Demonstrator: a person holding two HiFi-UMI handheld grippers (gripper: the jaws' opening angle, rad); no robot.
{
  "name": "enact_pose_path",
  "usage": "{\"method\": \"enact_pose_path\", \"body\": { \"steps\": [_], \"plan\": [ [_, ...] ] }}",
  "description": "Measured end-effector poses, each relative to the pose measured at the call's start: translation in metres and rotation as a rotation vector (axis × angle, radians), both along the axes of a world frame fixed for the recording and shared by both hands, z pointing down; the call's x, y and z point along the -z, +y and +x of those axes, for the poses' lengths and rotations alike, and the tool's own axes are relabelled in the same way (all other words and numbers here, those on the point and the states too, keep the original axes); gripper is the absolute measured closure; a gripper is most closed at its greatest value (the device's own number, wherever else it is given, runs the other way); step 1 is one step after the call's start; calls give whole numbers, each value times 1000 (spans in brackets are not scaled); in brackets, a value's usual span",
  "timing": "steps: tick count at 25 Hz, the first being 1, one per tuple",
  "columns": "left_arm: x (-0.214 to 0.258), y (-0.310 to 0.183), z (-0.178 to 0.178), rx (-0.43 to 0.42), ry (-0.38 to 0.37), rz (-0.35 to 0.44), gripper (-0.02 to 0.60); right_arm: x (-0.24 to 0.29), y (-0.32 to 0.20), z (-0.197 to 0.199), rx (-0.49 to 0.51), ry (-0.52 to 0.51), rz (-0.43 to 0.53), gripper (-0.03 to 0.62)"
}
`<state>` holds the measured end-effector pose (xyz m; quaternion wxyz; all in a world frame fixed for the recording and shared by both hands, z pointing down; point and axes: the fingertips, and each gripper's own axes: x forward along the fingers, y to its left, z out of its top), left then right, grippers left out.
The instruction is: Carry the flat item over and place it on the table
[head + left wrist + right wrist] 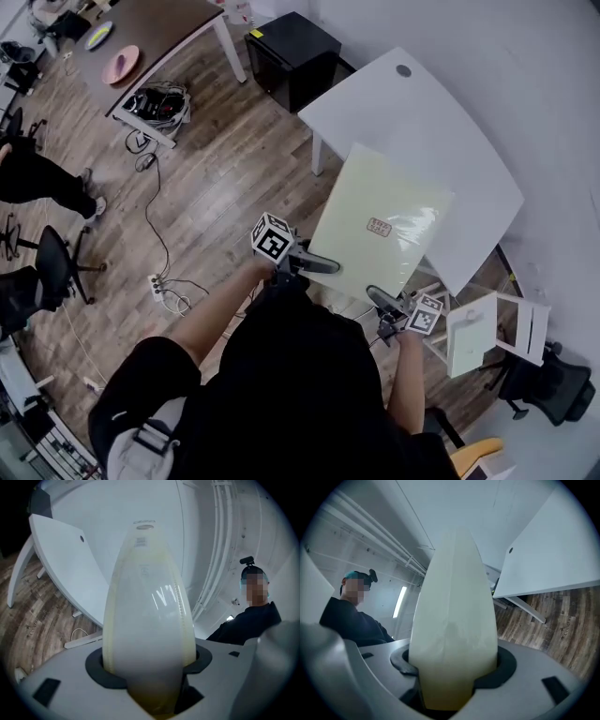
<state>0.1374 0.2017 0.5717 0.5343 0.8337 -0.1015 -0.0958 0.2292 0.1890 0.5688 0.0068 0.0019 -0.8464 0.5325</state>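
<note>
The flat item (380,225) is a pale yellow-green square panel in clear wrap with a small red label. It is held up, tilted, above the near edge of the white table (412,122). My left gripper (314,265) is shut on its near left edge, and my right gripper (384,302) is shut on its near right corner. In the left gripper view the flat item (147,620) fills the space between the jaws, with the white table (65,559) beyond it. The right gripper view shows the flat item (454,620) wedged between the jaws in the same way, and the table (553,559) to the right.
A black cabinet (293,56) stands at the table's far end. A white folding frame (487,328) and a dark office chair (548,384) sit at the right. On the wooden floor lie a power strip with cables (164,286) and a bag (159,101). A brown table (141,37) holds plates.
</note>
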Motion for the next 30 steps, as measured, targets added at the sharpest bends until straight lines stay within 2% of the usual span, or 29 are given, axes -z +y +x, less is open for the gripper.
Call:
{"method": "enact_pose_path", "body": {
  "steps": [6,10,14,21,30],
  "plan": [
    [-3,-24,-68,20,8,-12,276,-4,-24,-67,12,14,-11,293],
    [-5,-27,-97,23,11,-18,276,-4,-27,-96,2,18,-17,293],
    [-8,-38,-112,26,3,-32,276,-9,-34,-110,-10,16,-39,293],
    [-21,-52,-132,89,-23,-48,276,-22,-53,-130,33,-6,-53,293],
    [-20,-121,-160,91,-86,-78,276,-27,-118,-156,8,-65,-82,293]
  ]
}}
